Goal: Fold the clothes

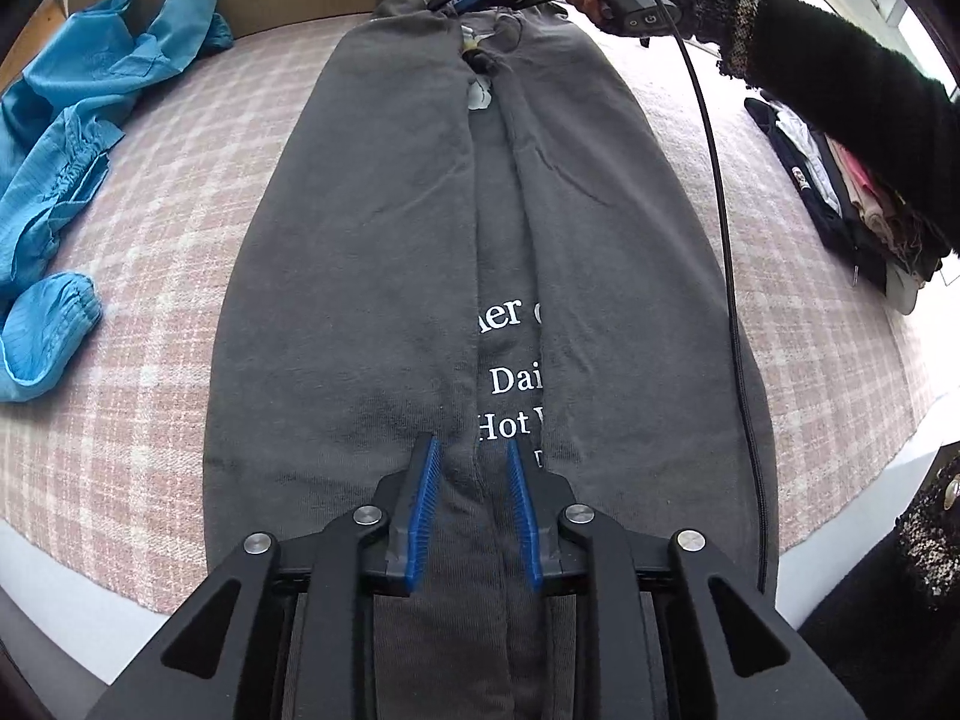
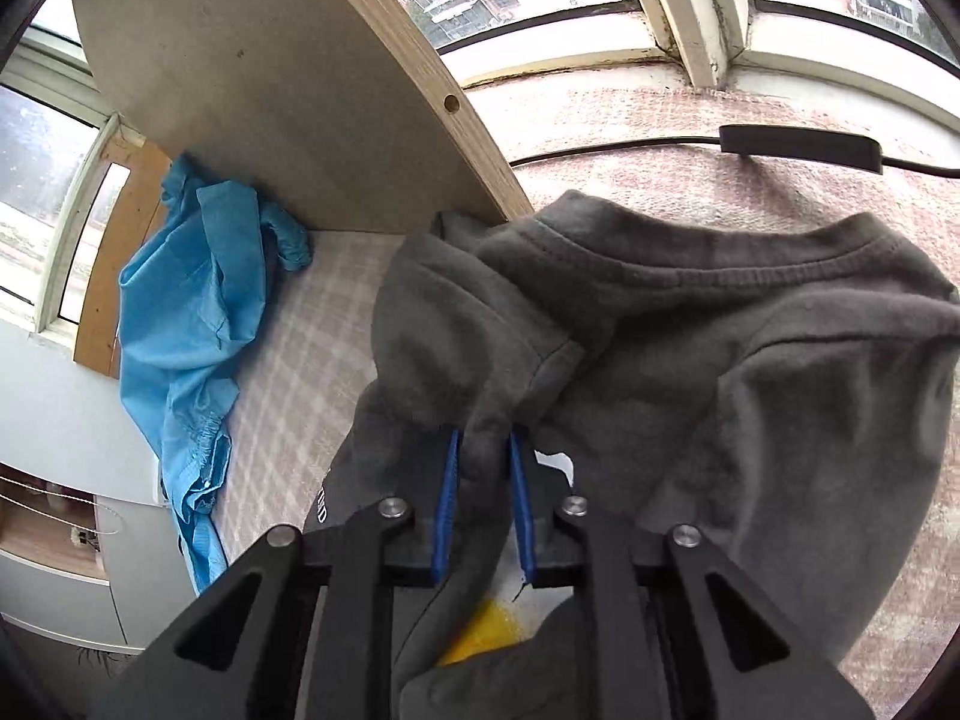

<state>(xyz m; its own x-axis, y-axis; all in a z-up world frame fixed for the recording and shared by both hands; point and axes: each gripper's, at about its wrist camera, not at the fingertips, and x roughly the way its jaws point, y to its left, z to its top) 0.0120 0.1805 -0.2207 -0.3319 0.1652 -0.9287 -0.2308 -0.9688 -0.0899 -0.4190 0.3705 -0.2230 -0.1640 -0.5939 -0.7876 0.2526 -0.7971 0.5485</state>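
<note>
our grey sweatshirt point(image 1: 390, 252) lengthwise between us, hem pinched in left hand-held gripper point(image 1: 471, 450), collar in right hand-held gripper point(image 2: 485, 441), blue garment point(image 1: 60, 180) well aside on the plaid worktop point(image 1: 180, 276)

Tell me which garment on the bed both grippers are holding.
The dark grey sweatshirt with white lettering; left gripper and right gripper pinch it. The blue garment lies crumpled aside, untouched.
</note>
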